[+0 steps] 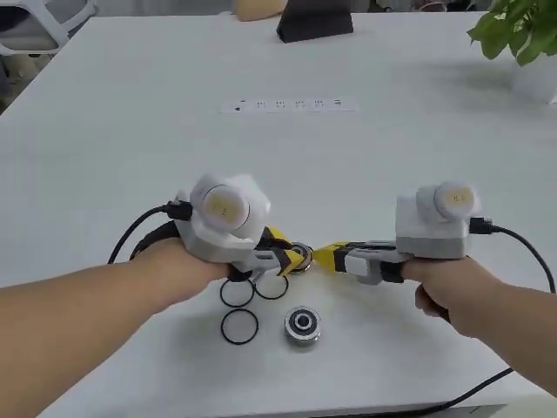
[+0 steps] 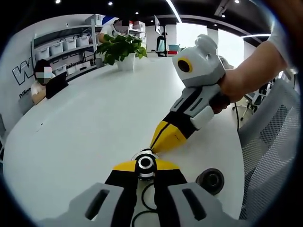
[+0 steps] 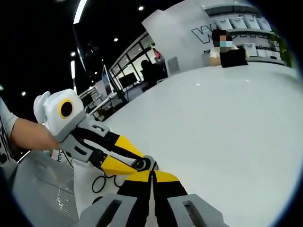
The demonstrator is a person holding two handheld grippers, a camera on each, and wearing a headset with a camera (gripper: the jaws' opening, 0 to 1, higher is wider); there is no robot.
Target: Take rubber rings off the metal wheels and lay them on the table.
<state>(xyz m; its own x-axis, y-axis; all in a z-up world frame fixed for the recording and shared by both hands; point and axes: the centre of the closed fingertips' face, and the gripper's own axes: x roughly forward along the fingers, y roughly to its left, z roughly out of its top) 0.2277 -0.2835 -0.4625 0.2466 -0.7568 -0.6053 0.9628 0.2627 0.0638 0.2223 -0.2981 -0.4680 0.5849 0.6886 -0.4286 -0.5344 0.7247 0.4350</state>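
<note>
Left hand-held gripper (image 1: 287,258) is clamping a small round silver metal wheel with a bearing centre (image 2: 145,162) between its yellow-tipped jaws, holding it just above the white desk (image 1: 130,131) near the front edge. Right hand-held gripper (image 3: 151,176) is pointing in from the opposite side with its jaws pressed together and its tips meeting the rim of that wheel. Cannot tell whether they are pinching a ring there.

Three thin black rubber rings are lying flat on the desk below the left hand-held gripper:
- one (image 1: 237,292) and a second (image 1: 271,286) are sitting side by side, partly under the jaws
- the third (image 1: 239,326) is lying nearer the front edge

A second silver metal wheel with a dark band round it (image 1: 302,323) is lying on the desk just beside the third ring, apart from both hand-held grippers.

A white power strip (image 1: 290,105) is lying farther back on the desk. A green leafy plant (image 1: 522,30) is standing at the far right corner.
</note>
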